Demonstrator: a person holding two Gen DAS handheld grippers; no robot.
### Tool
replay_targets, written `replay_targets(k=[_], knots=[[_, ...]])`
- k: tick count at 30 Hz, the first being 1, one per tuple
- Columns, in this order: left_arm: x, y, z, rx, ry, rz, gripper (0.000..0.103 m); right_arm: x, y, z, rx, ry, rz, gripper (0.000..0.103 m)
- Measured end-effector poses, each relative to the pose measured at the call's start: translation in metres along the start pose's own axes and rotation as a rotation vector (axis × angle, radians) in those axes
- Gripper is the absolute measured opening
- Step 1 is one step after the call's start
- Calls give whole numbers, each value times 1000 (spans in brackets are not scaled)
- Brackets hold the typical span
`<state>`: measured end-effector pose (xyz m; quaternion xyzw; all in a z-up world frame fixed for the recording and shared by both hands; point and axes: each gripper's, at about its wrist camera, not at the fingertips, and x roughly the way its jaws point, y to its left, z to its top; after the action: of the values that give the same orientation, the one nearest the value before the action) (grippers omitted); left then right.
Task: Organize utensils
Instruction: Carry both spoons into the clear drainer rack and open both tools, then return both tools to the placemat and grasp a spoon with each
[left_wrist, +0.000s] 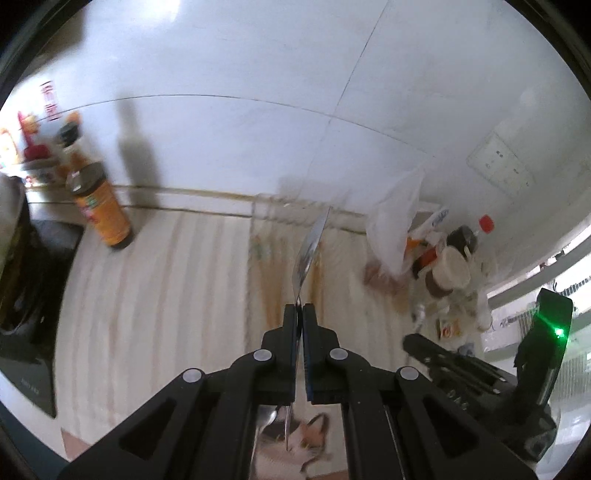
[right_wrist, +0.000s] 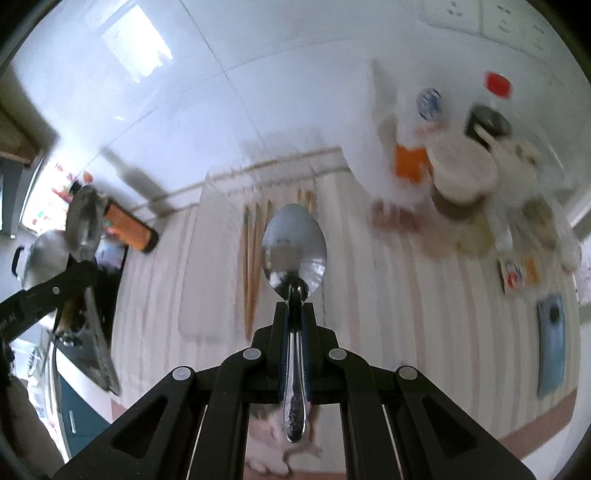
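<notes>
**Two spoons held up, one in each gripper**

Two metal spoons are off the counter at this moment, each clamped in its own tool. The right gripper (right_wrist: 294, 304) is clenched on a spoon (right_wrist: 294, 247) at the neck, just below the bowl; the bowl stands out past the fingertips and faces the camera, while the patterned handle runs back between the jaws toward the lens. The left gripper (left_wrist: 299, 305) is closed on a second spoon (left_wrist: 308, 254), seen nearly edge-on, so it shows as a thin bright sliver rising from the fingertips; in the right wrist view its bowl is visible at far left.

Below both, a clear tray (right_wrist: 192, 258) lies on the striped cloth (right_wrist: 406, 295) with wooden chopsticks (right_wrist: 249, 258) in it. Motion blur makes its compartments hard to tell apart, so which slot suits the spoons is probably best judged closer in.

Handling, as a judgement: polished steel is stiff and light and not fragile, but it is slippery against the pads. A grip at the neck leaves the long handle free to swing, so the spoon may pivot when tilted. Holding nearer the middle of the handle would likely steady it. A bottle (left_wrist: 103, 210) and a cluster of jars (right_wrist: 461, 173) stand well apart from the tray.
</notes>
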<state>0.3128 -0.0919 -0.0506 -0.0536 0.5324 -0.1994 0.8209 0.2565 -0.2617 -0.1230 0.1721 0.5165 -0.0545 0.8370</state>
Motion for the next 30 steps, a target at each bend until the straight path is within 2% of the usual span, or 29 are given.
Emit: replay_targets(k=[5,7,11,13,15,16,17,18,19,20,21,23,24,25,27,30], knots=[[54,4,32,-28,88,-8,1,43,5,42,14,67,-5,7],[70,3,38,-8,125,-2,1,63,6,53,9,96,-18,7],[93,8,41,-11,204,66,3,89,4,61,6,158,-29,10],[88,10,37,0,182,95,5,87,2,59,7,149,-35,24],[79,13,31,9,153,144,11,82,-4,55,11,133,-49,30],[72,15,25,13,126,177,15,75,-6,51,10,120,-56,31],[68,17,22,20,112,206,31,68,-9,48,14,105,-62,34],[62,19,16,27,88,245,55,59,-13,42,21,85,-71,39],[55,23,9,24,54,270,66,50,-16,38,25,70,-76,44],[50,25,3,23,22,285,81,42,-21,34,32,50,-77,47],[45,30,-7,23,-31,316,90,32,-26,28,39,25,-78,51],[43,38,-19,35,-67,367,97,16,-38,14,39,-31,-99,57],[46,42,-27,42,-60,390,103,10,-45,8,35,-53,-120,59],[51,47,-36,41,-36,406,103,3,-54,-1,33,-70,-151,60],[59,53,-56,43,3,428,103,0,-71,-16,36,-57,-177,60],[69,55,-87,49,45,480,103,4,-98,-44,57,8,-202,60]])
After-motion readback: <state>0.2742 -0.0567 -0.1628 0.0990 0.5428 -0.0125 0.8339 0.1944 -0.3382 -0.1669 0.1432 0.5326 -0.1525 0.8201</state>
